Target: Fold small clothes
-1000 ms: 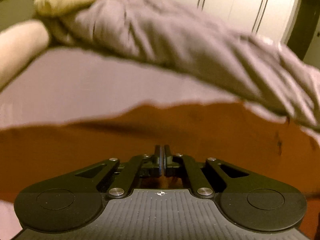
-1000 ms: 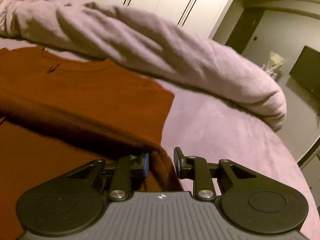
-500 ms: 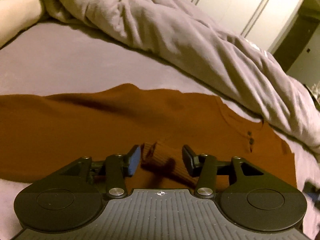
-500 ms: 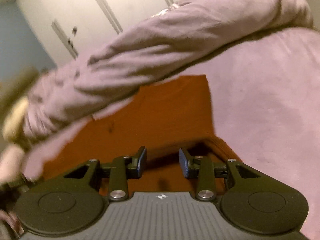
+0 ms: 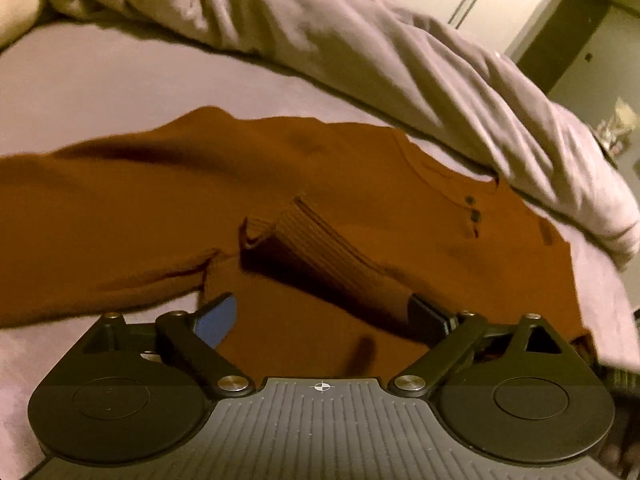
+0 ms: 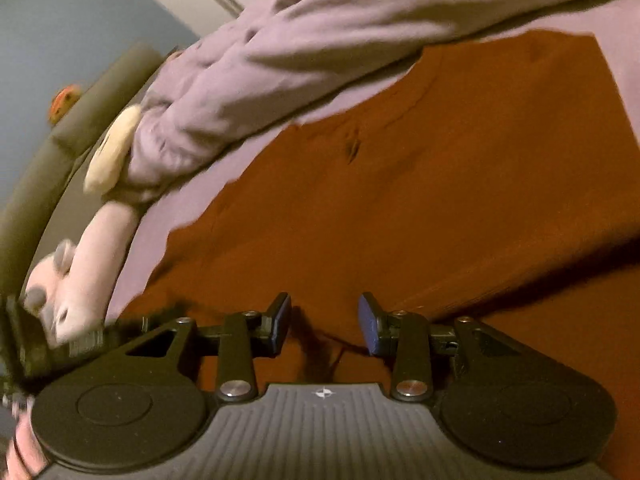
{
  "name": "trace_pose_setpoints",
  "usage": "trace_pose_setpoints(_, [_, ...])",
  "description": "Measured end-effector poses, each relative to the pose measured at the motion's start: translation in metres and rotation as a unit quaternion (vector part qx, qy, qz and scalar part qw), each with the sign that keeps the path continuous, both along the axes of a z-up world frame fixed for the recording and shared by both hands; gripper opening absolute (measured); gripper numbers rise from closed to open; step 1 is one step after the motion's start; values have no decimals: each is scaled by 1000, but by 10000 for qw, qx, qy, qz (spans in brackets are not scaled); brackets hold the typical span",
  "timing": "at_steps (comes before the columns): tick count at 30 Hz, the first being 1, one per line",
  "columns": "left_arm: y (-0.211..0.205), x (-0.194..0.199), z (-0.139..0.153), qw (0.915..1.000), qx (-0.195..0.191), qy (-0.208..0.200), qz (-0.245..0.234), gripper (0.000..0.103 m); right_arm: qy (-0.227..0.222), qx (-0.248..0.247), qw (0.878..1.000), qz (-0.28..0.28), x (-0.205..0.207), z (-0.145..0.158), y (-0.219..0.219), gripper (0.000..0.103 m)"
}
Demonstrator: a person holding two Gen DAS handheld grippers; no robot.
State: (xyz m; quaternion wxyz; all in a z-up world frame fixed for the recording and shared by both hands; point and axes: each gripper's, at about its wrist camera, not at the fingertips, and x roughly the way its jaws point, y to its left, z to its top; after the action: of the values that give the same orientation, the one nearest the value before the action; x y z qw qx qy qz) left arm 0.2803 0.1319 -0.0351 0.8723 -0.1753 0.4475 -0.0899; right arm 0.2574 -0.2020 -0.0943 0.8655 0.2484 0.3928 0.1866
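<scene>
Since a moment ago my left gripper (image 5: 324, 312) has spread from a narrow gap to wide open, and the ribbed sleeve cuff (image 5: 316, 236) it was pinching now lies released on the shirt, just ahead of the jaws. My left jaws grasp nothing; the right-hand finger (image 5: 430, 318) sits against the sleeve where it runs back toward me, though I cannot tell whether it truly touches. My right gripper (image 6: 324, 326) has swung round over the cloth and also stands parted, moderately, with only flat fabric below the blue pads (image 6: 370, 330) and nothing between them.

Beyond the fingers the rust-brown shirt (image 5: 360, 176) lies spread on the lilac bedsheet (image 5: 100, 84), its collar and small dark buttons (image 5: 472, 210) toward the far right. Past it, a rumpled lilac duvet (image 5: 360, 40) is heaped along the bed. Farther off, in the right view, a pale plush toy (image 6: 88, 260) lies at the bed's edge.
</scene>
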Motion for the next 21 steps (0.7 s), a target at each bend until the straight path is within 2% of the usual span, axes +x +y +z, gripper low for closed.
trace_pose_setpoints(1, [2,0,-1,9999,-134,8,24,97,-36,31,10000,34,-9,0,-1,36])
trace_pose_setpoints(4, [5,0,-3,9994,-332,34,33,100,268,-79,9993,242,-26,-6,-4,37])
trace_pose_setpoints(6, [5,2,-3,9993,-357,70,18,101,58,-291,9991,312,-38,2,-5,37])
trace_pose_setpoints(7, [5,4,-3,9991,-401,108,26,101,-22,-417,9986,319,-41,8,-5,42])
trace_pose_setpoints(9, [9,6,-3,9980,-602,163,86,101,-218,-592,9979,147,-48,17,-10,55])
trace_pose_setpoints(13, [14,19,-9,9945,-939,363,291,98,-252,-536,9971,-467,-50,20,-32,56])
trace_pose_setpoints(15, [13,25,-10,9947,-847,442,387,80,-117,-427,9961,-760,-50,16,-43,56])
trace_pose_setpoints(16, [11,27,-10,9953,-745,477,381,61,-88,-387,9955,-864,-52,15,-48,56])
trace_pose_setpoints(17, [9,29,-10,9960,-634,509,378,50,-76,-368,9950,-923,-53,14,-50,56])
trace_pose_setpoints(18, [8,30,-9,9964,-543,521,378,44,-81,-389,9946,-954,-54,14,-51,56])
trace_pose_setpoints(19, [6,31,-9,9968,-461,533,378,27,-99,-433,9943,-971,-55,14,-50,56])
trace_pose_setpoints(20, [6,31,-7,9971,-354,536,404,14,-116,-491,9939,-982,-56,15,-49,56])
trace_pose_setpoints(21, [6,31,-5,9975,-358,479,380,14,-121,-529,9936,-991,-56,15,-47,56])
